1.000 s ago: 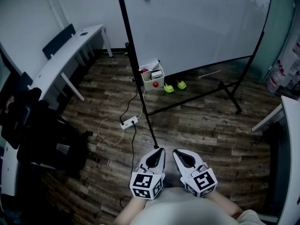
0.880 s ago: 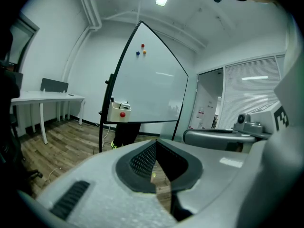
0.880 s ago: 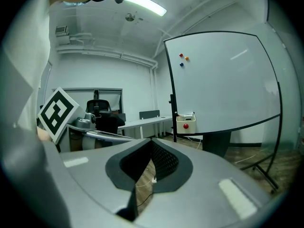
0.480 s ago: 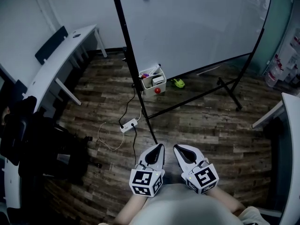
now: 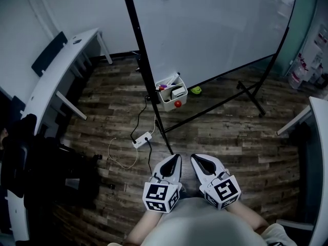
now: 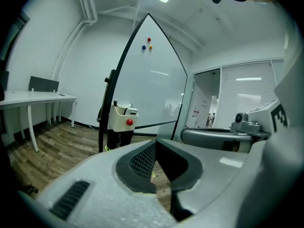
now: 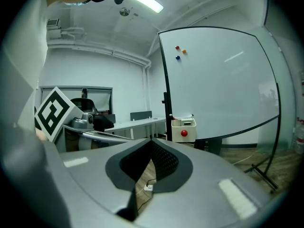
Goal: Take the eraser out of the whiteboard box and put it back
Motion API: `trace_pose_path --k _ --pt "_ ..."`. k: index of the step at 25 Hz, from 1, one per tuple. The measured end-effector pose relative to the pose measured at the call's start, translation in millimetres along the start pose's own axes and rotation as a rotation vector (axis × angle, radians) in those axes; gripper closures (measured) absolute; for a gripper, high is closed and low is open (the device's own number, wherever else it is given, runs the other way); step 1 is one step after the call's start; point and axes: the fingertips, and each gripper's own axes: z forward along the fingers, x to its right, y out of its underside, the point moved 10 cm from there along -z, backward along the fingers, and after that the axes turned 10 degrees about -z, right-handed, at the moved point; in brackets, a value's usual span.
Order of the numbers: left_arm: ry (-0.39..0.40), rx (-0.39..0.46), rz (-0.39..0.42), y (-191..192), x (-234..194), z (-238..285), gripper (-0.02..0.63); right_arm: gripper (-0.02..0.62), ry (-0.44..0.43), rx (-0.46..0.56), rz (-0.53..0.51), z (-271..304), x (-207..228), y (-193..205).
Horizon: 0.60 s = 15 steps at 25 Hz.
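Note:
The white whiteboard box point(image 5: 170, 95) hangs on the black post of the whiteboard stand, with a red magnet point(image 5: 177, 104) on its front. The pale eraser point(image 5: 178, 91) lies inside it among markers. Both grippers are held close to the person's body, well short of the box and pointing toward it. My left gripper point(image 5: 176, 158) is shut with nothing between its jaws, and so is my right gripper point(image 5: 194, 157). The box point(image 6: 122, 118) stands ahead in the left gripper view past the left gripper point(image 6: 155, 141). It also shows as the box point(image 7: 183, 128) beyond the right gripper point(image 7: 151, 140).
A power strip point(image 5: 142, 138) with trailing cables lies on the wood floor between me and the stand. A white desk point(image 5: 55, 77) and a dark chair point(image 5: 43, 160) stand at the left. The stand's leg point(image 5: 251, 97) reaches right, near another table's edge point(image 5: 316, 137). A green object point(image 5: 196, 90) lies under the board.
The person has stepped toward the whiteboard, so the box and stand sit nearer in the head view. Both grippers travelled along side by side and stayed shut.

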Motion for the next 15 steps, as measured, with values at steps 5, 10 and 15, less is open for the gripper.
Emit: trace_pose_path --k 5,10,15 --pt "0.017 -0.008 0.003 -10.0 -20.5 6.3 0.603 0.590 0.021 0.004 0.011 24.1 0.0 -1.6" --pt "0.024 -0.010 0.003 -17.3 -36.9 9.4 0.603 0.590 0.035 0.008 0.017 42.3 -0.6 -3.7" --pt "0.027 -0.014 0.001 -21.3 -49.2 11.9 0.603 0.591 0.047 0.013 0.022 55.9 1.1 -3.8"
